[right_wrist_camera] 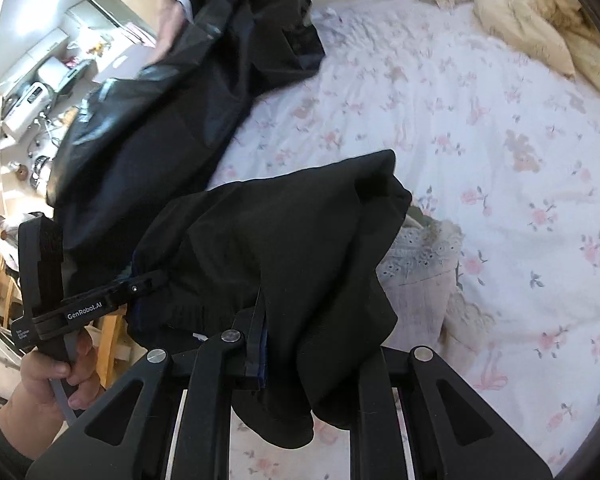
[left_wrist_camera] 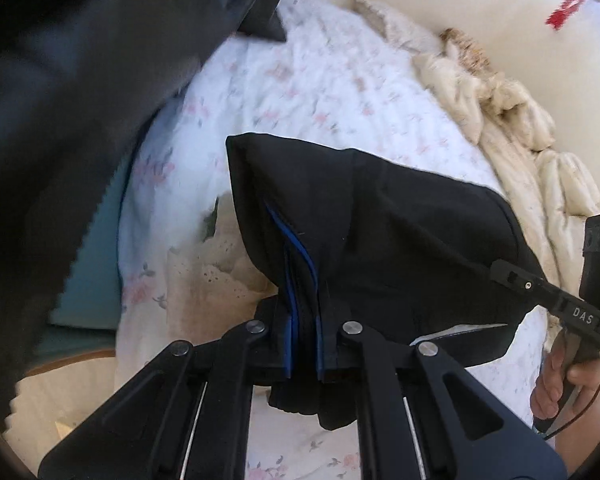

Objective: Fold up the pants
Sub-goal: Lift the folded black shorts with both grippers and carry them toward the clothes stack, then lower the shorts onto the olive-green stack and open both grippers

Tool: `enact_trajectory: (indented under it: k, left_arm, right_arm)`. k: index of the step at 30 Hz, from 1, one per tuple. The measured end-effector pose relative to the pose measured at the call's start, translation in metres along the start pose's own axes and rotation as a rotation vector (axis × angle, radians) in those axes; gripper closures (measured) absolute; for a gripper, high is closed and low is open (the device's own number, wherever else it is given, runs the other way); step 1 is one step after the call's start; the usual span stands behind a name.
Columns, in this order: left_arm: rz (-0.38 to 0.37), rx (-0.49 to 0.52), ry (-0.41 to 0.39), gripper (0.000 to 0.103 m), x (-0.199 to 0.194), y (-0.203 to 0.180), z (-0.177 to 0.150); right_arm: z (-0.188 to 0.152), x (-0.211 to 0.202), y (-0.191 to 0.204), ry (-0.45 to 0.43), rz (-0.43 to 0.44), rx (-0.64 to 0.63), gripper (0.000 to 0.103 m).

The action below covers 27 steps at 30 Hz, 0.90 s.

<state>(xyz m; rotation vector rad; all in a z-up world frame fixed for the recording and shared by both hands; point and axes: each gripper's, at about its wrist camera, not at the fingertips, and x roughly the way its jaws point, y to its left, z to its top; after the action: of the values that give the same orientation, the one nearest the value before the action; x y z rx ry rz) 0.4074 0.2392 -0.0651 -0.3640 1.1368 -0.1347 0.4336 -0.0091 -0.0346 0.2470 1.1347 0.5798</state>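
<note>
The black pants (left_wrist_camera: 380, 232) hang lifted above the bed, bunched between both grippers. My left gripper (left_wrist_camera: 304, 344) is shut on a fold of the pants with blue trim showing between the jaws. My right gripper (right_wrist_camera: 284, 360) is shut on another edge of the pants (right_wrist_camera: 284, 240), which drape over its fingers. The rest of the black cloth (right_wrist_camera: 148, 120) rises up to the left and blurs. Each gripper shows in the other's view, the right one (left_wrist_camera: 540, 292) and the left one (right_wrist_camera: 112, 296), both gripping the fabric.
A white floral quilt (right_wrist_camera: 480, 140) covers the bed below. A lace-trimmed cushion (right_wrist_camera: 424, 264) lies under the pants. Cream pillows and a rumpled blanket (left_wrist_camera: 512, 128) line the wall side. Shelves and clutter (right_wrist_camera: 32, 100) stand beyond the bed's left edge.
</note>
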Motion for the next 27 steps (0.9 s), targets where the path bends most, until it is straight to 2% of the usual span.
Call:
enact_trajectory:
  k: [3, 5, 6, 7, 8, 11, 13, 15, 16, 17, 19, 22, 24, 26, 27]
  left_arm:
    - [0.028, 0.002, 0.014, 0.088, 0.016, 0.006, -0.005]
    - [0.062, -0.005, 0.025, 0.076, 0.021, 0.011, -0.01]
    - [0.098, -0.012, 0.026, 0.059, 0.019, 0.013, -0.013]
    - [0.124, -0.012, 0.02, 0.048, 0.015, 0.014, -0.017]
    - [0.136, -0.009, 0.006, 0.047, 0.008, 0.015, -0.02]
    - [0.084, 0.018, -0.042, 0.047, -0.015, 0.012, -0.028]
    - [0.13, 0.123, -0.099, 0.047, -0.028, -0.007, -0.034]
    - [0.143, 0.183, -0.17, 0.047, -0.036, -0.025, -0.037]
    - [0.129, 0.182, -0.187, 0.047, -0.036, -0.031, -0.034]
    - [0.109, 0.168, -0.187, 0.047, -0.033, -0.034, -0.032]
    - [0.07, 0.149, -0.15, 0.048, -0.015, -0.042, -0.025]
    - [0.09, 0.158, -0.111, 0.049, 0.013, -0.048, -0.023]
    - [0.101, 0.162, -0.064, 0.05, 0.029, -0.046, -0.029]
    - [0.115, 0.173, -0.035, 0.049, 0.04, -0.042, -0.037]
    - [0.11, 0.18, -0.032, 0.048, 0.042, -0.038, -0.041]
  right_arm:
    - [-0.003, 0.013, -0.02, 0.032, -0.003, 0.06, 0.084]
    - [-0.007, 0.013, -0.033, 0.046, 0.021, 0.103, 0.075]
    - [-0.01, 0.009, -0.039, 0.043, 0.024, 0.117, 0.072]
    - [-0.011, 0.006, -0.043, 0.043, 0.015, 0.114, 0.06]
    - [-0.012, 0.001, -0.046, 0.043, -0.002, 0.107, 0.052]
    - [-0.013, -0.023, -0.047, -0.006, -0.045, 0.078, 0.051]
    - [-0.01, -0.044, -0.038, -0.101, -0.109, 0.041, 0.051]
    - [-0.004, -0.055, -0.02, -0.19, -0.137, -0.014, 0.055]
    - [-0.003, -0.054, -0.011, -0.198, -0.133, -0.037, 0.069]
    - [0.0, -0.048, 0.002, -0.188, -0.128, -0.07, 0.088]
    - [0.001, -0.03, 0.017, -0.149, -0.135, -0.099, 0.088]
    - [-0.001, 0.001, 0.025, -0.083, -0.198, -0.129, 0.088]
    - [-0.004, 0.017, 0.015, -0.057, -0.234, -0.101, 0.092]
    - [-0.006, 0.027, -0.002, -0.042, -0.283, -0.053, 0.103]
    - [-0.006, 0.031, -0.009, -0.039, -0.311, -0.038, 0.103]
